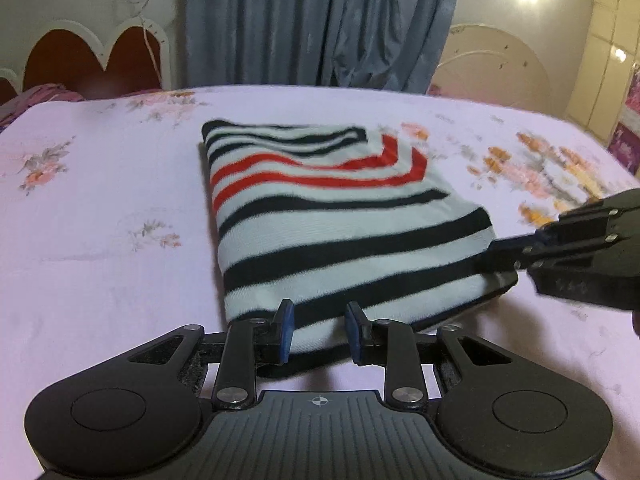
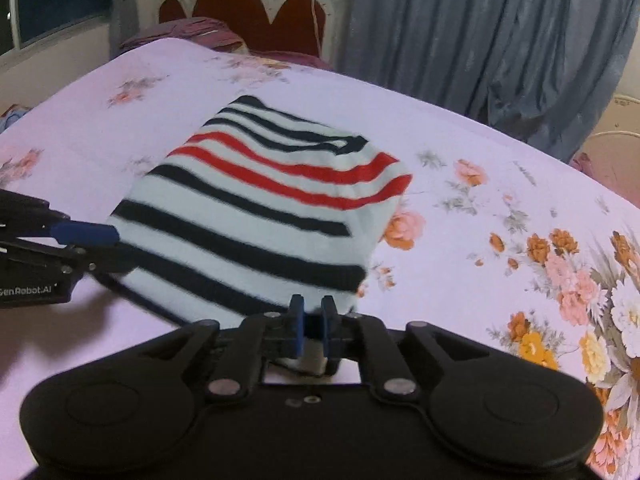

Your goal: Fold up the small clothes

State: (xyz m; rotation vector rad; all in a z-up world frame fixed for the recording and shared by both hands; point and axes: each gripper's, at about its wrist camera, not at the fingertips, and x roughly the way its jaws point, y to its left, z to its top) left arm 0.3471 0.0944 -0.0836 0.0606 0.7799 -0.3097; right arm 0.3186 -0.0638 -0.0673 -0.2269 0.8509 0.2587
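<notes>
Bed, covered by a pale floral sheet, carried one folded striped garment near its middle, white with navy and red bands. Left gripper stood parted at the garment's near edge, fabric between its blue pads, unclamped. Right gripper was pinched onto the garment's adjacent edge.

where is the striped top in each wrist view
Left wrist: striped top centre frame, near edge between the open left tool fingers.
Right wrist: striped top centre-left, near edge pinched by the right tool.
Shared landmark: grey-blue curtain behind the bed.
</notes>
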